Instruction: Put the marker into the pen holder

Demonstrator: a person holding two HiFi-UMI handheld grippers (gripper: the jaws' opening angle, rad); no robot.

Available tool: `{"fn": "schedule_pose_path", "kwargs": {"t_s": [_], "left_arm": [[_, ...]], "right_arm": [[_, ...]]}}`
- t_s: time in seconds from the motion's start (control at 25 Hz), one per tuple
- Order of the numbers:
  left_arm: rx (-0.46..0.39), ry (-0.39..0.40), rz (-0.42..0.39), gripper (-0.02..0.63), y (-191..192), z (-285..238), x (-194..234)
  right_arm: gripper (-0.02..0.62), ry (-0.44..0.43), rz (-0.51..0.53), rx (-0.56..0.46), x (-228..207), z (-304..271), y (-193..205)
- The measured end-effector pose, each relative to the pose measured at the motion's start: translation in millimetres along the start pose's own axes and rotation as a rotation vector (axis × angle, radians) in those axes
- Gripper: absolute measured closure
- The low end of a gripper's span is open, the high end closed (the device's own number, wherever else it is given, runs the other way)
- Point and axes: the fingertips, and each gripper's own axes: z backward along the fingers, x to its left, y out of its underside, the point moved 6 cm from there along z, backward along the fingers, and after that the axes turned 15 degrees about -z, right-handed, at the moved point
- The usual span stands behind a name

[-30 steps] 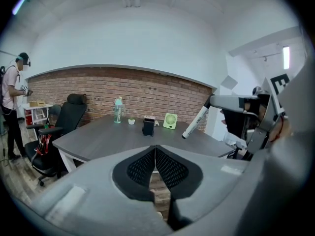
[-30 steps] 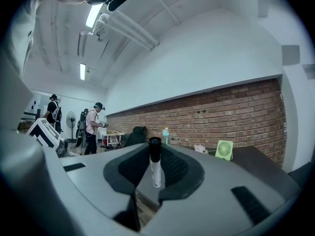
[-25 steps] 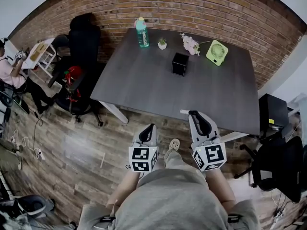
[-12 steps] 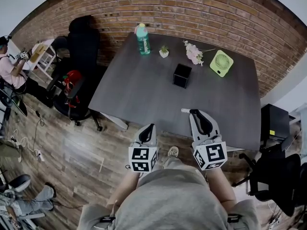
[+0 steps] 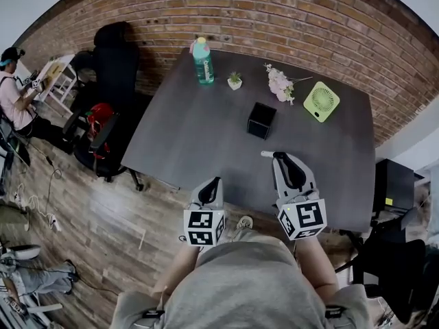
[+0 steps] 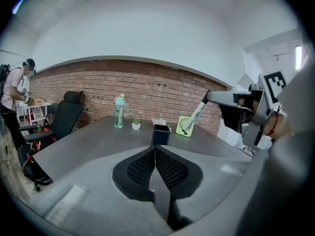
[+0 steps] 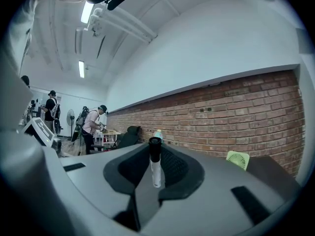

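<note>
A black square pen holder [image 5: 261,120] stands upright near the middle of the dark grey table [image 5: 192,136]; the left gripper view shows the pen holder [image 6: 161,134] straight ahead. My right gripper [image 5: 280,157] is shut on a white marker [image 5: 265,154] with a black cap, over the table's near edge and short of the holder. In the right gripper view the marker [image 7: 155,163] stands upright between the jaws of the right gripper [image 7: 155,157]. My left gripper [image 5: 214,183] is shut and holds nothing, just off the near edge. The left gripper [image 6: 155,149] view also shows the marker [image 6: 196,117].
At the table's far side stand a green bottle [image 5: 202,60], a small potted plant [image 5: 235,81], pink flowers [image 5: 279,84] and a green fan [image 5: 321,101]. A black office chair [image 5: 113,57] is at the far left, a brick wall [image 5: 288,19] behind. A person [image 5: 14,94] stands far left.
The table has drawn nearer in the head view. My right gripper with the marker is now over the table's near edge. Both grippers stay shut.
</note>
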Motion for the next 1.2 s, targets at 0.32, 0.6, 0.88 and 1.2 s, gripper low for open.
{"fn": "schedule_pose_path", "kwargs": {"t_s": [0.32,0.6,0.88,1.2], "left_arm": [[0.014,-0.008,0.012,0.589,-6.9,-39.6,14.0],[0.033,-0.012,0.010,0.589,-10.8,-67.0,23.1],[0.053,-0.005,0.014,0.589,-11.6,-88.5,25.8],[0.075,0.017,0.000,0.589,-13.9,-109.8,20.7]], "right_arm": [[0.523,0.005,0.018,0.011,-33.5,-48.6,-3.1],[0.523,0.008,0.022,0.029,-58.6,-84.7,-1.6],[0.523,0.015,0.029,0.050,-82.4,-117.4,3.5],[0.523,0.019,0.025,0.099,-106.9,-146.3,18.9]]}}
